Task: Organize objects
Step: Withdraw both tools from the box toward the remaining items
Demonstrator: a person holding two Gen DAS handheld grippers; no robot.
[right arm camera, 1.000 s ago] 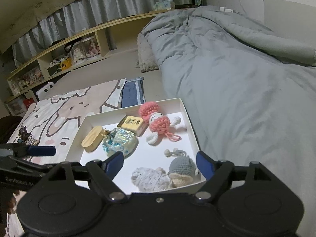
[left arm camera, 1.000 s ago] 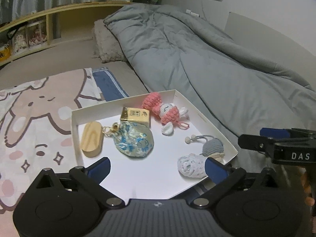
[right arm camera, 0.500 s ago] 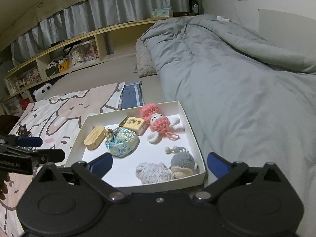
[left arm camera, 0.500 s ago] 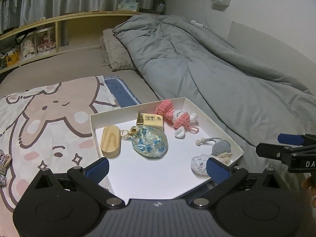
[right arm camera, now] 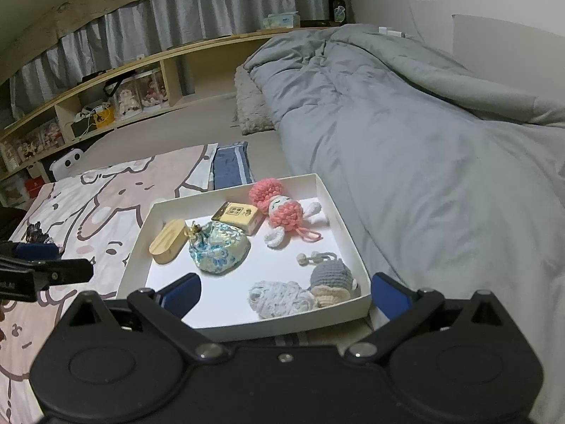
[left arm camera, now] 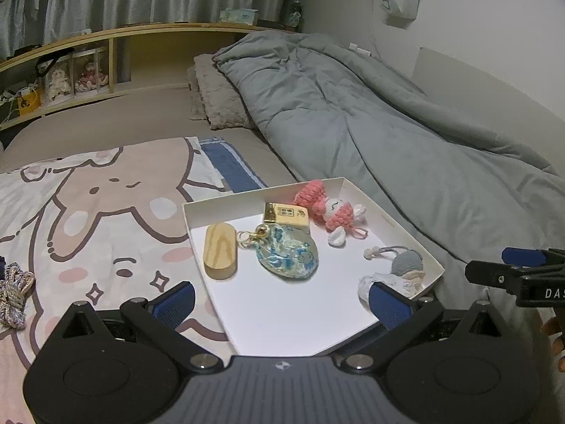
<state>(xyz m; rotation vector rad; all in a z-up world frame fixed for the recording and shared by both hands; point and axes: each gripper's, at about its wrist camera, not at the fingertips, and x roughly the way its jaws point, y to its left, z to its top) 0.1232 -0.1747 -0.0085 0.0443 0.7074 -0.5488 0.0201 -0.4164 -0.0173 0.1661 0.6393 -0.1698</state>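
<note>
**Both hand-held grippers open over tray**

Right hand-held gripper (right arm camera: 284,291): jaws have just been opening, now spread wide, nothing between the pads. Left hand-held gripper (left arm camera: 282,298): open, empty. White tray (right arm camera: 344,219) lies on the bed just ahead of both; grey crochet toy (right arm camera: 330,275) nearest the right one, wooden block (left arm camera: 220,249) ahead-left of the left one.

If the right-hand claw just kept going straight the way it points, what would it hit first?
Probably the white tray: the open right gripper straddles its near wall, aimed down at the pale yarn bundle beside the grey crocheted toy. Depth is uncertain.
</note>
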